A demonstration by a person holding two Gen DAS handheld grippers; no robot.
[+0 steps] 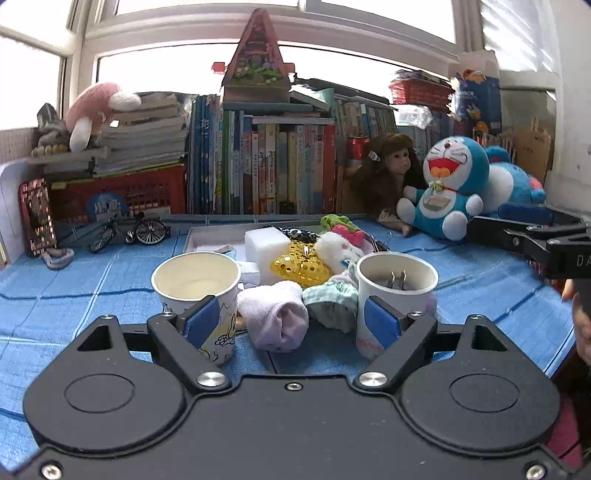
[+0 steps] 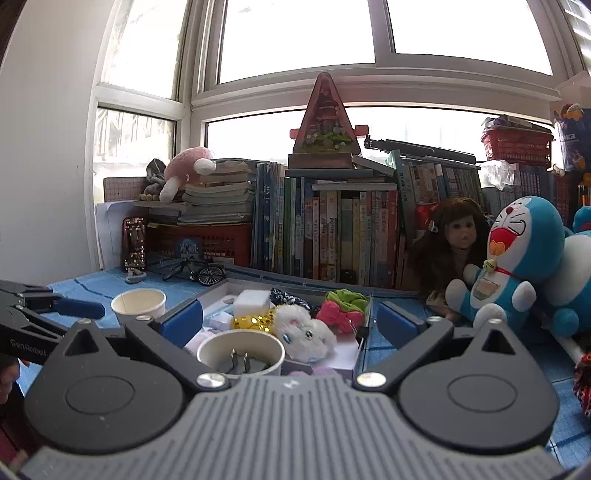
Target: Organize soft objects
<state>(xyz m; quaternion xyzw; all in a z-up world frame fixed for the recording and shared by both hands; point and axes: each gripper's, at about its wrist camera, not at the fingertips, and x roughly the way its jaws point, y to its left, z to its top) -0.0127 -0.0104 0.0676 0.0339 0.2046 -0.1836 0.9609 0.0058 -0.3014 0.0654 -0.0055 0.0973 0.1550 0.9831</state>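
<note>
Covering table (image 1: 74,280): blue mat (books (image 1: 266,166) below window (image 2: 295,33)); both claws spread, empty.

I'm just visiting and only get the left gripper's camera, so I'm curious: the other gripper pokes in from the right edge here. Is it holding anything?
Observer: No. The right gripper is open, with nothing pressed between its blue pads.
Operator: And the white fluffy thing behind the pile, what is it?
Observer: A white plush toy with blue eyes, lying in the tray.
Operator: Is anything further right than the blue plush?
Observer: Yes, a red-and-dark patterned thing at the picture's edge; I cannot tell what it is.
</note>
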